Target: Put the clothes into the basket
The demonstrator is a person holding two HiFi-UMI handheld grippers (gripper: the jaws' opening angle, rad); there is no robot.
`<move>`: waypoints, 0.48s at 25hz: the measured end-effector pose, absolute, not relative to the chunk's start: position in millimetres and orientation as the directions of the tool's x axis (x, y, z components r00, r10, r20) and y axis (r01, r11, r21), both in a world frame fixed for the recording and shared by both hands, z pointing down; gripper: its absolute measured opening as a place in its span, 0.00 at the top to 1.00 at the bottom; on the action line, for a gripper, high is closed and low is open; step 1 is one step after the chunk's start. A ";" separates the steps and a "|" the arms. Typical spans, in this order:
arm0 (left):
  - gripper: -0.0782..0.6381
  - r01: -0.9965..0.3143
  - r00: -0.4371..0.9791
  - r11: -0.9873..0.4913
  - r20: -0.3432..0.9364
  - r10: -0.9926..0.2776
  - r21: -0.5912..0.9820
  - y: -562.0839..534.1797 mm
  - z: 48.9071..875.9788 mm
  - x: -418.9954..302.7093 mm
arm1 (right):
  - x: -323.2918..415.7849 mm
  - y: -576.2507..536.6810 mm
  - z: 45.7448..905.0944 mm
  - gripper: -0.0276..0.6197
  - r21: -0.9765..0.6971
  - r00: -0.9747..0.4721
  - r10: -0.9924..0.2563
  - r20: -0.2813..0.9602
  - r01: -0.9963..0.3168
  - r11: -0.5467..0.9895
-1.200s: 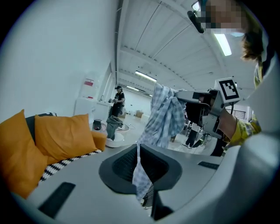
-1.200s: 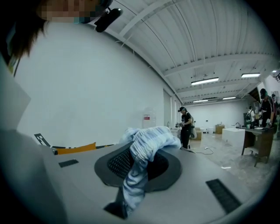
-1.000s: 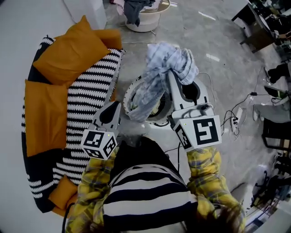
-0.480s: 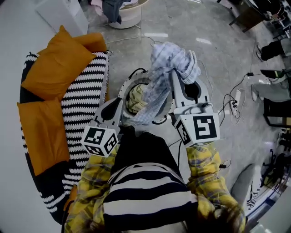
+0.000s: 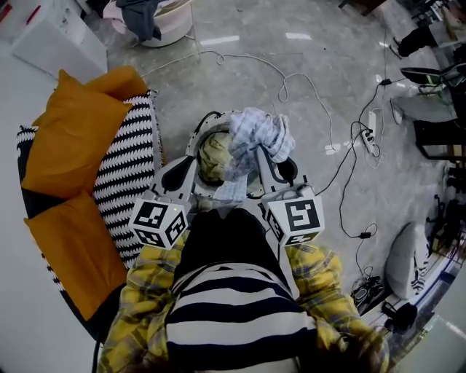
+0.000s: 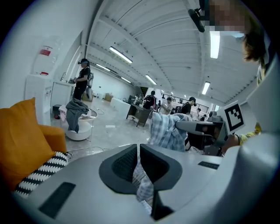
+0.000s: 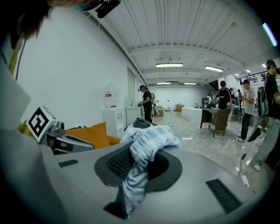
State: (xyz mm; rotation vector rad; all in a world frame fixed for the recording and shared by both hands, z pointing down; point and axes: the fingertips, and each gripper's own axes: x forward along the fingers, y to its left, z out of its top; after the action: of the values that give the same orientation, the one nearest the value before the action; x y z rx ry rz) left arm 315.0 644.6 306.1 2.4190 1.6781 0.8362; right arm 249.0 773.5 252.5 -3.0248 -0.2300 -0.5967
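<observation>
**Grip state.** The right gripper (image 5: pixel 256 151) is clamped on a bunched fold of the light-blue checked garment (image 5: pixel 255 130). In the right gripper view, the fabric fills the gap between the jaws and spills over the right gripper (image 7: pixel 135 168). The left gripper (image 5: pixel 195 167) is closed on a lower edge of the same garment. In the left gripper view, its jaws stand nearly together with a strip of checked cloth pinched between them (image 6: pixel 139 175).

**Reason for the hold.** Judged from the layout, gripping at two places keeps the loose cloth gathered, so no tail hangs outside the rim during lowering.

**Location of the task item.** The garment hangs directly over the white round basket (image 5: pixel 196 137), at 12 o'clock from the person's torso. An olive garment (image 5: pixel 213 154) already lies inside. The checked garment is not yet released. The next step is judged to be lowering it and opening both tools.

**Surface and room.**
- The floor (image 5: pixel 306 87) is polished grey stone crossed by cables (image 5: pixel 277 73), with a power strip (image 5: pixel 372 135) at 2 o'clock.
- A sofa with orange cushions (image 5: pixel 73 131) and a black-and-white striped throw (image 5: pixel 124 175) lies at 9 o'clock.
- A second basket (image 5: pixel 175 16) holding dark clothes (image 5: pixel 140 14) stands at 11 o'clock.
- The gripper views show an open hall with ceiling strip lights (image 7: pixel 168 65), desks (image 7: pixel 214 116) and standing people (image 6: pixel 83 78).
</observation>
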 end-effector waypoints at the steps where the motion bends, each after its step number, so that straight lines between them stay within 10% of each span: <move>1: 0.85 0.844 0.233 -0.386 0.394 0.889 0.371 644.8 311.7 317.7 | 248.3 771.4 262.3 0.84 -0.026 0.906 0.141 0.400 0.165 -0.986; 12: 0.85 0.864 0.080 -0.307 0.494 0.866 0.398 657.9 372.1 316.9 | 223.5 755.4 370.2 0.84 -0.082 0.786 0.151 0.600 0.247 -0.965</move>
State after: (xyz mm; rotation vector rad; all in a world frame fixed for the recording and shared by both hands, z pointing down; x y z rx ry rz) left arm 316.9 657.9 372.1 2.3068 1.8477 1.0580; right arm 223.5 755.4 370.2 -2.8197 -0.3164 -0.9267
